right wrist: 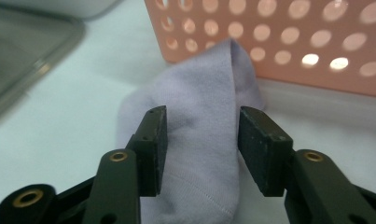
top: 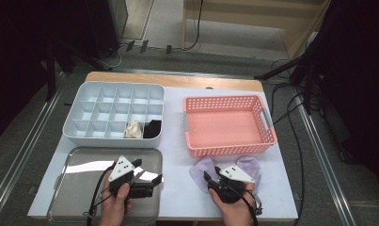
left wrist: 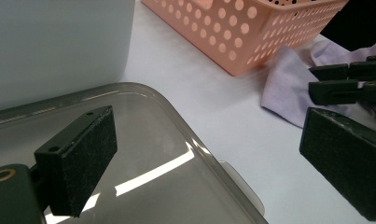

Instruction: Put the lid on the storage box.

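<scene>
Lilac sock (top: 201, 170) lies flat on the white worktop (top: 175, 188) near the front edge, right of centre, just in front of the pink basket (top: 227, 149); a second lilac sock (top: 249, 165) lies next to it, closer to the right edge. In the right gripper view the sock (right wrist: 195, 116) bunches up between the jaws, a fold rising toward the basket wall (right wrist: 288, 42).

Right tool (top: 214, 181) is low over the socks, person's right hand (top: 234, 207) behind it. Jaws about half open, sock cloth between them; left pad (right wrist: 158, 149) at the cloth, right pad (right wrist: 255, 149) with a sliver of gap, so no firm pinch visible.

Left tool (top: 148, 175) is over the grey metal tray (top: 79, 188) at the front left corner of the worktop, held by the left hand (top: 115, 203). Jaws wide open, nothing between them; in the left gripper view the pads (left wrist: 85, 161) hang over the tray's right rim (left wrist: 213, 161).

White divided organiser (top: 83, 101) is at the back left, a cream rolled item (top: 133, 129) and a black one (top: 153, 128) in its front-right compartments. Basket sits at the back right, floor bare.
</scene>
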